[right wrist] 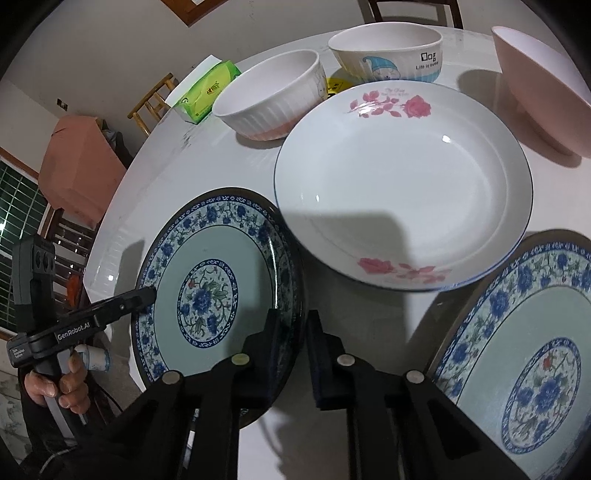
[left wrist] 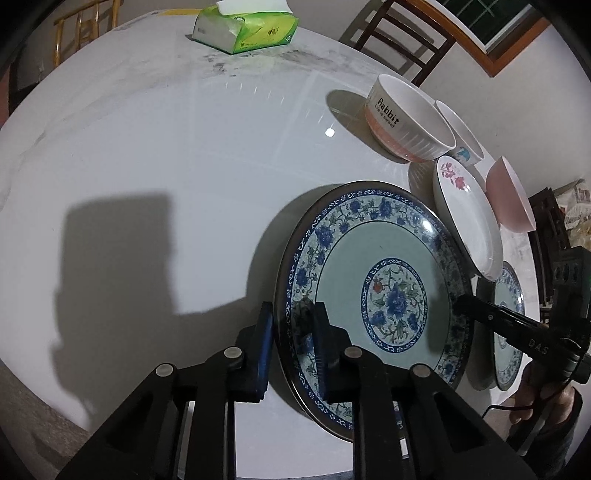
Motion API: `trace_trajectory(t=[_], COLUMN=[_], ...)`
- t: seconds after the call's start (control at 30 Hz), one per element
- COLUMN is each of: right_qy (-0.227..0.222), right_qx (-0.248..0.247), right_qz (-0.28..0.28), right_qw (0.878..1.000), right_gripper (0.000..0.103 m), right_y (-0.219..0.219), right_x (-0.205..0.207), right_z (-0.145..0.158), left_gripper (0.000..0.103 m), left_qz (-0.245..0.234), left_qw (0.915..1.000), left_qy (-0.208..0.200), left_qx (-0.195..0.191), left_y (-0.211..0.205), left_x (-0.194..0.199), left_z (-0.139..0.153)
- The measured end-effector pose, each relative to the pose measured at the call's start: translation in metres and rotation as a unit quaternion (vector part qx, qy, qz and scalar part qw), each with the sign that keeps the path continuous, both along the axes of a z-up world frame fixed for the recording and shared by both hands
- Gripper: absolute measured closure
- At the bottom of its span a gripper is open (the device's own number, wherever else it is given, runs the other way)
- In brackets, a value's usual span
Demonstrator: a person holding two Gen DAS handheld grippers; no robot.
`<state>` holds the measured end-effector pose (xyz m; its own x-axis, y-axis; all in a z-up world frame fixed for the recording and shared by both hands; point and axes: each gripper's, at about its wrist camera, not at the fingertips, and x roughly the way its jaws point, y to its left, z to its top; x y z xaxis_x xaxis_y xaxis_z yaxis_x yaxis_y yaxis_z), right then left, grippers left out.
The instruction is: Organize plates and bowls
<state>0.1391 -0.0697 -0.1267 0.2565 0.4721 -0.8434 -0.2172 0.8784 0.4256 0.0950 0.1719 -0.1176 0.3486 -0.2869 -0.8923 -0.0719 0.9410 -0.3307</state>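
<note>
A blue floral plate (left wrist: 376, 291) is held between both grippers. My left gripper (left wrist: 291, 343) straddles its left rim, one pad on each side. My right gripper (right wrist: 293, 350) straddles the opposite rim of the same plate (right wrist: 218, 288); it shows in the left wrist view as a black finger (left wrist: 491, 314). A second blue floral plate (right wrist: 528, 354) lies to the right. A white deep plate with pink roses (right wrist: 402, 184) sits behind. Behind it stand a ribbed white-and-pink bowl (right wrist: 269, 99), a cartoon bowl (right wrist: 388, 55) and a pink bowl (right wrist: 543, 88).
A green tissue pack (left wrist: 243, 29) lies at the far side of the round white table (left wrist: 166, 155). Wooden chairs (left wrist: 402, 40) stand around the table. The table's edge runs close by the left of the held plate in the right wrist view.
</note>
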Motion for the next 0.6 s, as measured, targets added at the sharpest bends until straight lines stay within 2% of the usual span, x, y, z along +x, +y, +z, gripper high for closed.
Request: trace_trajectory(t=[0.6], right_qy=[-0.015], right_qx=[-0.006], right_qz=[0.011], right_qw=[1.0], right_gripper=[0.089], right_y=[0.036], right_x=[-0.006], right_z=[-0.002], left_gripper=[0.086], left_qz=[0.023], left_qw=[0.9994], left_qy=[-0.014], left_qx=[0.023], left_y=[0.033], left_x=[-0.004], left_z=[0.004])
